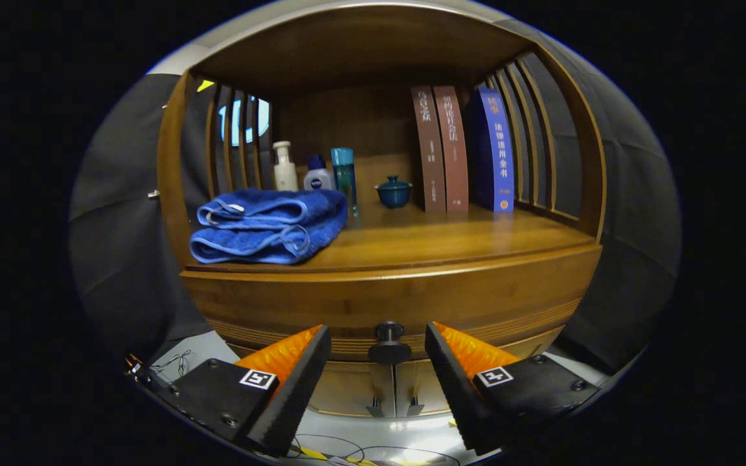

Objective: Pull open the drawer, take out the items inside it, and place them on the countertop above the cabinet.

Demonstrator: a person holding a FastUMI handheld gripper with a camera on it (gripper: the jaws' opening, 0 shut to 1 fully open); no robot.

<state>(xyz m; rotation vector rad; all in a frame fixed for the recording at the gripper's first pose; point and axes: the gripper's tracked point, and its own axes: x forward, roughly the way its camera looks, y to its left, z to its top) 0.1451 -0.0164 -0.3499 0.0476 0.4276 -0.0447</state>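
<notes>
While the gripper [378, 336] sits spread wide and empty, the dark drawer knob [389, 343] at 12 o'clock sits between its fingertips, drawer [321, 307] closed.

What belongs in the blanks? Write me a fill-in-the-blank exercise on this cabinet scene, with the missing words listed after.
1. The drawer knob sits ____ the fingers of the open tool.
2. The folded blue towels lie on the wooden ____.
3. The small lidded blue bowl stands between the bottles and the upright ____.
4. The drawer is ____.

Missing words: between; countertop; books; closed
</notes>
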